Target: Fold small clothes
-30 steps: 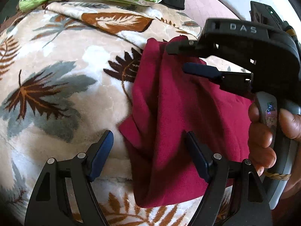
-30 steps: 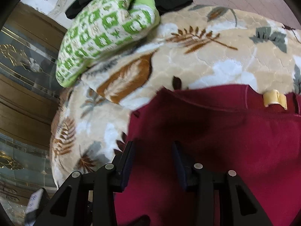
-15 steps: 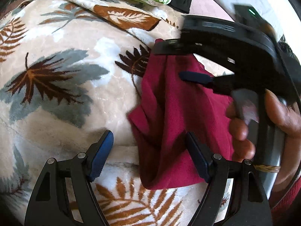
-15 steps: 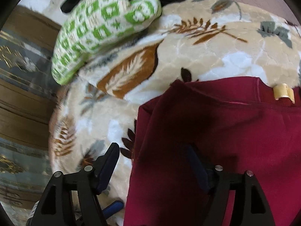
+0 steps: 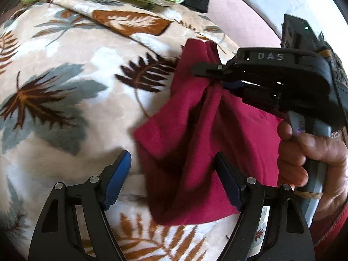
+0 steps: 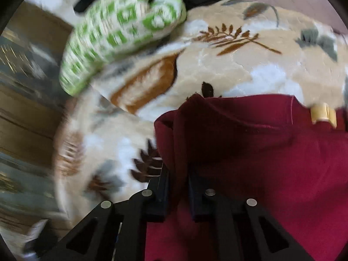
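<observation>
Right claw (image 6: pixel 178 187) closing on garment (image 6: pixel 271 163).

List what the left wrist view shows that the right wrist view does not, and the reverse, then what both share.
Only the left wrist view: the left tool, jaws wide open, an edge of the cloth lying between them without the pads pressing it; the right tool's body seen from outside; and the person's hand gripping its handle.

Only the right wrist view: a cream label on the garment and the wooden panelling at the left.

Both: the red garment, pinched by the closing right tool, the leaf-print blanket and the green-and-white pillow.
</observation>
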A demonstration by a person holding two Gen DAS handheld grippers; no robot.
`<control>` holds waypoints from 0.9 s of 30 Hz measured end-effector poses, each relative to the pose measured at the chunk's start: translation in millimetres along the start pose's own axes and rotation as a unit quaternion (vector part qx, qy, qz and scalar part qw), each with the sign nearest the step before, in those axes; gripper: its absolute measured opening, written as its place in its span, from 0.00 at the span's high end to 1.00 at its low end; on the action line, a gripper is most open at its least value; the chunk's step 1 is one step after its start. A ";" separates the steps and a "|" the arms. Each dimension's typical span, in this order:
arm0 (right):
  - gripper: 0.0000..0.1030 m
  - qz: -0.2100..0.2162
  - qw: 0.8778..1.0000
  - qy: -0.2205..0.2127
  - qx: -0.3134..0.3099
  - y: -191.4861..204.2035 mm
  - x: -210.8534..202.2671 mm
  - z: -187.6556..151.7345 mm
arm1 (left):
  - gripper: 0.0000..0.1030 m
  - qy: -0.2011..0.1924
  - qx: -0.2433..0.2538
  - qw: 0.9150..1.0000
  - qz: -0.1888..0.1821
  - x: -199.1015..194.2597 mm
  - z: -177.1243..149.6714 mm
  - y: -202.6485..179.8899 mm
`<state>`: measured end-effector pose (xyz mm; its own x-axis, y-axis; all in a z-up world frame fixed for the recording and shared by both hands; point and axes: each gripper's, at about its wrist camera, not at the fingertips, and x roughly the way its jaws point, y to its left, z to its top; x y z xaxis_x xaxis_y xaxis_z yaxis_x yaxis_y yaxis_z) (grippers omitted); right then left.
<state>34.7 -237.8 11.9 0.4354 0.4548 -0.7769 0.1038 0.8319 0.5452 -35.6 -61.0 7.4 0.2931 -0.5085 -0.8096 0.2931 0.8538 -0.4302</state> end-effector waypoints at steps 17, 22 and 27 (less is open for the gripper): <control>0.87 0.033 0.999 -0.025 -0.011 -1.7 -38.5 -12.4 | 0.23 -0.029 0.011 0.999 0.039 15.6 11.1 0.0; 0.88 0.033 0.999 -0.033 -0.009 -4.5 -43.6 -14.8 | 0.23 -0.040 0.014 0.998 0.040 17.9 11.5 -1.1; 0.88 0.038 0.999 -0.036 -0.006 -7.0 -45.8 -16.6 | 0.28 -0.042 0.018 0.998 0.037 15.2 6.8 -3.3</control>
<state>-0.8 -259.1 38.4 0.5040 0.4930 -0.7092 0.0579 0.7999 0.5973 -26.0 -72.3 -0.8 0.3907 -0.4523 -0.8017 0.2993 0.8861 -0.3540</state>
